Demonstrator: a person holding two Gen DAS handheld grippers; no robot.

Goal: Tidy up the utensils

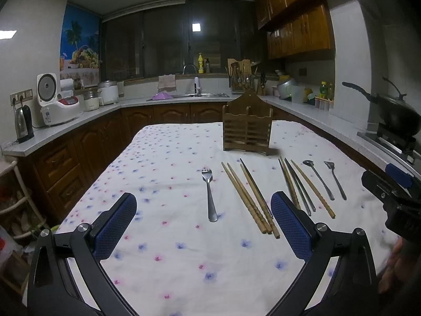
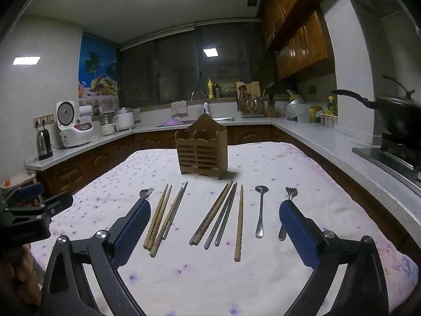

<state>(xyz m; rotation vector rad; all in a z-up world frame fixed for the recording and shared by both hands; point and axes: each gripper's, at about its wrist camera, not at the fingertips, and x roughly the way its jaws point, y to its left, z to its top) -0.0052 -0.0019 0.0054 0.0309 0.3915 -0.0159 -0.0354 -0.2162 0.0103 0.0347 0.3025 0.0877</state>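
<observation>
A wooden utensil holder (image 1: pixel 247 129) (image 2: pixel 201 152) stands upright at the table's far middle. In front of it, in a row on the floral cloth, lie a steel fork (image 1: pixel 209 192) (image 2: pixel 146 193), a bundle of wooden and metal chopsticks (image 1: pixel 250 200) (image 2: pixel 163 216), a second chopstick bundle (image 1: pixel 300 187) (image 2: pixel 218 213), a spoon (image 1: pixel 318 179) (image 2: pixel 260 210) and a small fork (image 1: pixel 335 181) (image 2: pixel 289 193). My left gripper (image 1: pixel 204 202) hovers open over the big fork. My right gripper (image 2: pixel 215 206) hovers open over the second bundle. Neither holds anything.
The clothed table (image 1: pixel 171 158) (image 2: pixel 276 163) is ringed by kitchen counters. Rice cookers (image 1: pixel 58 102) and a kettle (image 1: pixel 23 123) stand on the left, a sink (image 1: pixel 189 95) at the back, and a wok on a stove (image 2: pixel 397 115) on the right. A hand (image 1: pixel 394 263) shows at the edge.
</observation>
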